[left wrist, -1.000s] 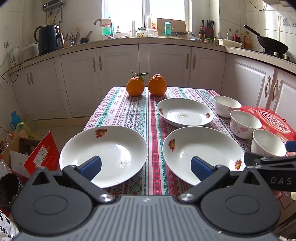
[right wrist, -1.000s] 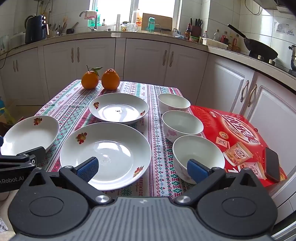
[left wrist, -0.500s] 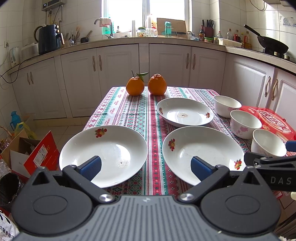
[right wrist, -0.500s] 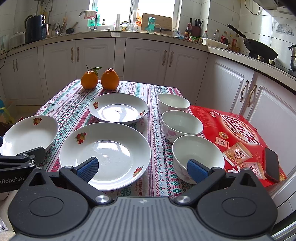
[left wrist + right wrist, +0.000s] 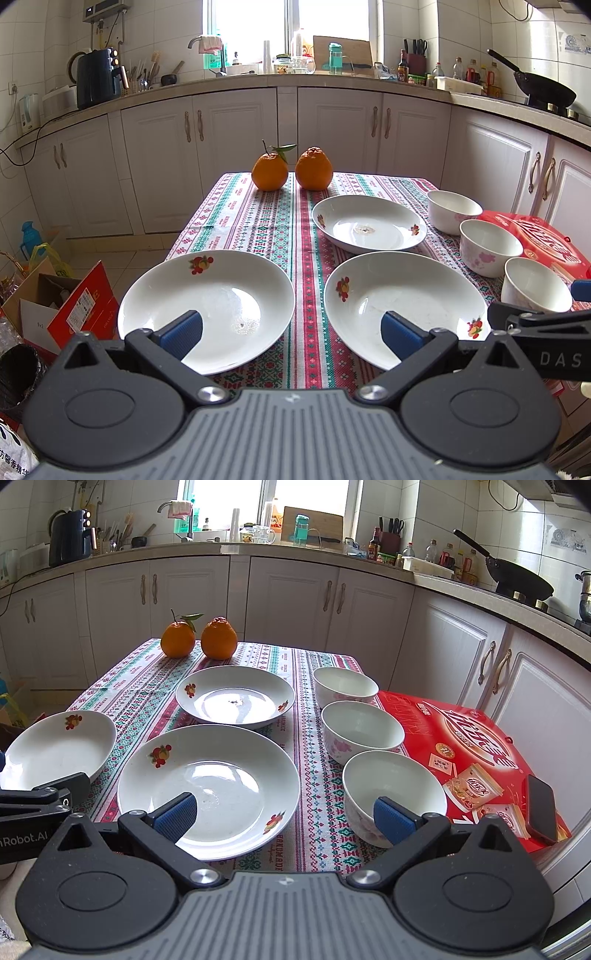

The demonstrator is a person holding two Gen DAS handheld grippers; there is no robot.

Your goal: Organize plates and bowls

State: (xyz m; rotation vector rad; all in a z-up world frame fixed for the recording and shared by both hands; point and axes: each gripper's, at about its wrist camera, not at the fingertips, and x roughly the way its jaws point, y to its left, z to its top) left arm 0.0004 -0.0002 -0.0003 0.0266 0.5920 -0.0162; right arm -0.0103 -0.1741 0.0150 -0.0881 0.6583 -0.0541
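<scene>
Three white plates with fruit prints lie on the patterned tablecloth: a near-left plate [image 5: 207, 306], a near-middle plate [image 5: 404, 306] and a far plate [image 5: 369, 223]. Three white bowls stand in a row on the right: far bowl [image 5: 345, 686], middle bowl [image 5: 362, 731], near bowl [image 5: 393, 794]. My left gripper [image 5: 291, 332] hangs open at the table's near edge, between the two near plates. My right gripper [image 5: 284, 814] is open too, between the near-middle plate [image 5: 208, 790] and the near bowl. Neither holds anything.
Two oranges [image 5: 291, 170] sit at the table's far end. A red snack box [image 5: 472, 753] with a phone [image 5: 541, 808] on it lies at the right edge. Cardboard boxes [image 5: 66, 302] stand on the floor at left. White cabinets line the back.
</scene>
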